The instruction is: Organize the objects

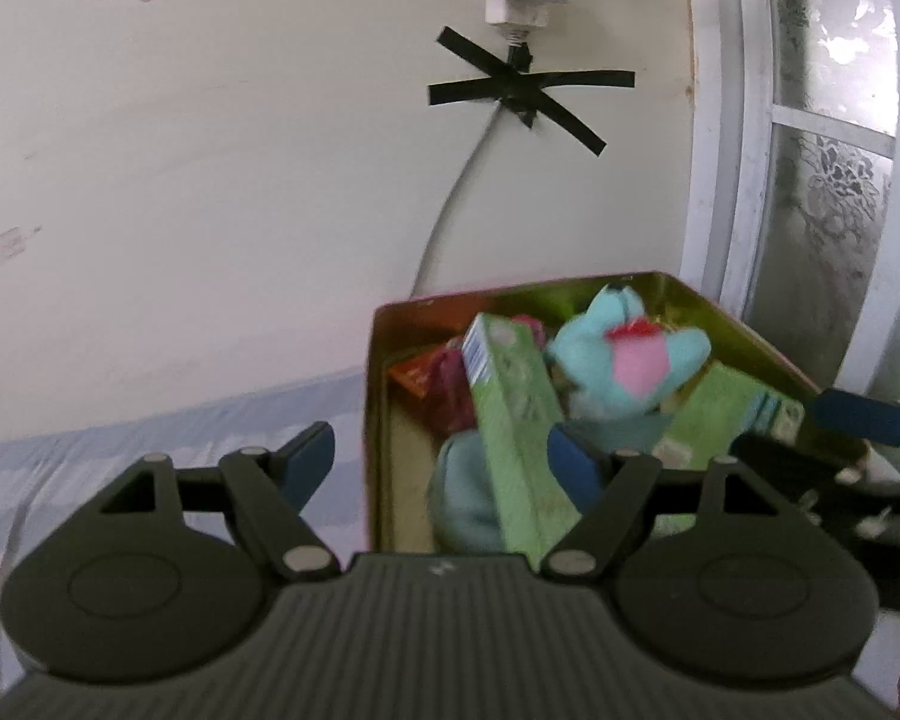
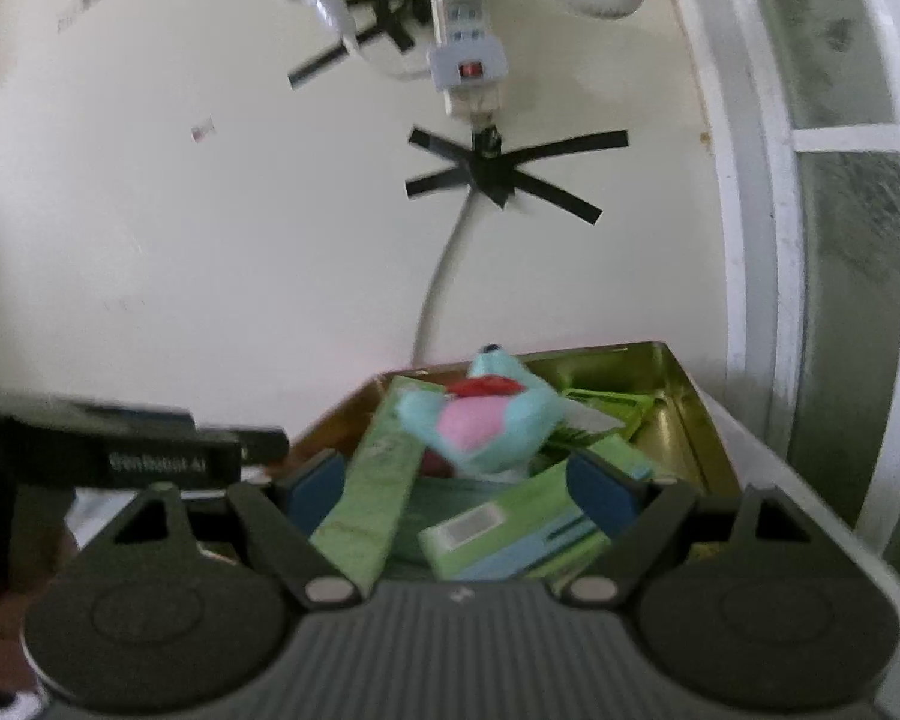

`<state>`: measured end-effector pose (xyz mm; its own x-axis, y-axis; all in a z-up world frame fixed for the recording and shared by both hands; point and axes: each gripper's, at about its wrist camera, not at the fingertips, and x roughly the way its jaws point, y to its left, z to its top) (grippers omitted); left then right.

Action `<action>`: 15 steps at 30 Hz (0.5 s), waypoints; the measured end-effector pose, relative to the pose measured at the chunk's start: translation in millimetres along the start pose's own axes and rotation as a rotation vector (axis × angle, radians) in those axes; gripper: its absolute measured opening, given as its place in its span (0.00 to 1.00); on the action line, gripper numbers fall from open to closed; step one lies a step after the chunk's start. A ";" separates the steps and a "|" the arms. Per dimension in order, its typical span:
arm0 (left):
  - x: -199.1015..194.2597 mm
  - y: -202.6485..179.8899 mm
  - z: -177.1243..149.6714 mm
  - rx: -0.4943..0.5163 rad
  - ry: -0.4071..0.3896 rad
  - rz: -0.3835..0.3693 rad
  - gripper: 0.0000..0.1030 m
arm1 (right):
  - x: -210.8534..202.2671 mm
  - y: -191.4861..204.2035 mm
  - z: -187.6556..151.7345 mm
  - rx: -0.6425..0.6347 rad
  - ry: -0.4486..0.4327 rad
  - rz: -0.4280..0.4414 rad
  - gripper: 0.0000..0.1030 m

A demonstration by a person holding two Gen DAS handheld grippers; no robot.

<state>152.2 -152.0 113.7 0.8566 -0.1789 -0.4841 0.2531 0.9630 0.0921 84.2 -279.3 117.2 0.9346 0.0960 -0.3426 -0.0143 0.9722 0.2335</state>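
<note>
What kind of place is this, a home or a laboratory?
Probably a room in a home: a power strip taped to a marked wall, a frosted patterned glass door, and a tin box of cartons and a plush toy.

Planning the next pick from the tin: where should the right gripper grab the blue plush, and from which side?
Probably from above, closing across the plush at its raised head end. It lies on top of the green cartons in the gold tin, highest item there, soft and compressible. The tin's walls block side approaches. The right gripper is open and close by.
</note>
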 end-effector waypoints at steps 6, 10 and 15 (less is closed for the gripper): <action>-26.8 13.1 -24.8 -0.008 0.005 0.000 0.78 | -29.8 12.2 -22.1 0.156 -0.021 0.037 0.82; -38.2 21.3 -39.2 -0.014 0.013 0.000 0.78 | -47.1 17.1 -31.0 0.233 -0.043 0.047 0.82; -49.8 30.4 -52.7 -0.023 0.011 0.002 0.79 | -62.3 22.4 -41.0 0.306 -0.054 0.052 0.82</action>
<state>93.5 -103.3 94.7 0.8518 -0.1751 -0.4938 0.2409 0.9678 0.0725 11.0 -254.8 106.4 0.9530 0.1250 -0.2760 0.0369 0.8562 0.5153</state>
